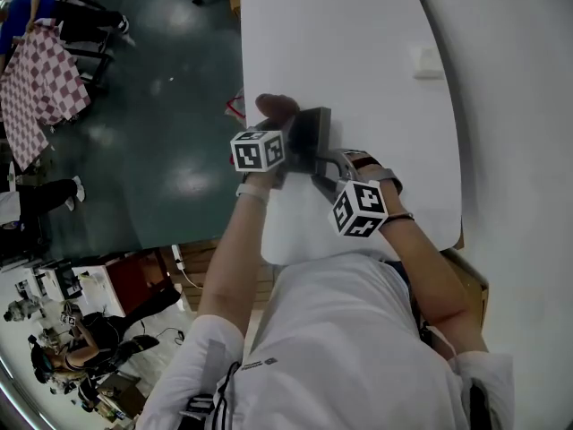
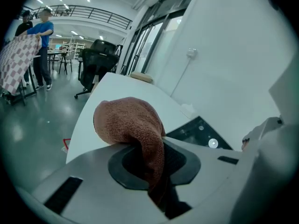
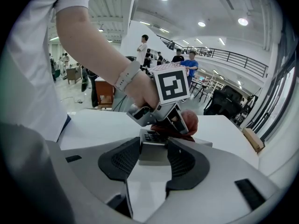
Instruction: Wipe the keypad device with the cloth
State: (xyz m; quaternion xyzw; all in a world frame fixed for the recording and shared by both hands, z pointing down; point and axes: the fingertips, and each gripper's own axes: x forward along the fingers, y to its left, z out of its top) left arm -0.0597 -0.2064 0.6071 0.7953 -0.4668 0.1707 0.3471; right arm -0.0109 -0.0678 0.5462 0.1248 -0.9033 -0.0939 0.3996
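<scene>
Your left gripper (image 2: 156, 164) had its jaws closed on the cloth (image 2: 128, 122), a brown towel-like piece. One fold was pinched between the dark pads, and the rest stood up in a round bunch above the jaws, at 12 o'clock from them. Your right gripper (image 3: 154, 160) had its jaws closed on the keypad device (image 3: 152, 143). They gripped the light grey body from both sides, at its near end, with the dark keys facing up just beyond the pads. In the right gripper view the left gripper came in from 11 o'clock, with its marker cube on top. The bunch of cloth lay on the far part of the device, at 1 o'clock from the keys, and it seemed to touch it. In the head view both grippers met over the near left part of the white counter (image 1: 358, 43). The left one was at 10 o'clock from the right one, and the device was between them. From these views one cannot tell whether the device rested on the counter or was held just above it. Far on the floor at 10 o'clock, a person (image 1: 27, 12) held a red and white checkered sheet (image 1: 40, 83).
</scene>
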